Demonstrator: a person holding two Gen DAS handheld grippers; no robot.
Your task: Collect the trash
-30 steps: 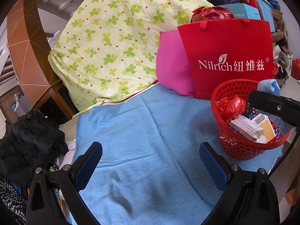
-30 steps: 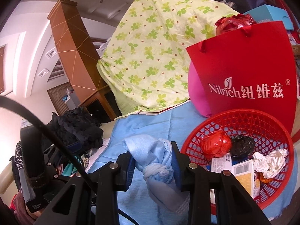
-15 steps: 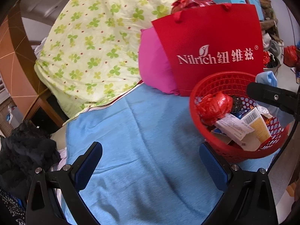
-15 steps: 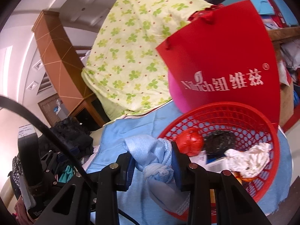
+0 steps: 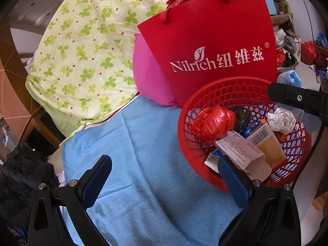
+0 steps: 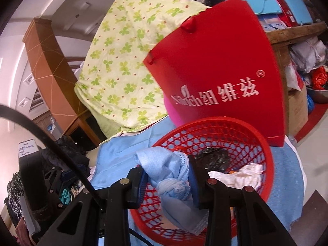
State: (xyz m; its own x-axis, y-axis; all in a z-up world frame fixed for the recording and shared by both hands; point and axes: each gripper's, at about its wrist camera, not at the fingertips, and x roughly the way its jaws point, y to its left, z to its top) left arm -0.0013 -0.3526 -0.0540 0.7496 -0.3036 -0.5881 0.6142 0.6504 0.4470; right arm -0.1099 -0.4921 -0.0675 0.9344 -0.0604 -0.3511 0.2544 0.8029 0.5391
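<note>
Both wrist views: close, downward, shared basket (image 5: 185, 123) (image 6: 264, 143).

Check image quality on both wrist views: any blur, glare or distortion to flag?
Left wrist view: heavy fisheye bending with black corners; the red basket is slightly smeared at its near rim, and the red plastic wad shows small highlights. Right wrist view: the lettering on the red bag is motion-smeared; the blue cloth between the right gripper pads is soft below the knot.
</note>
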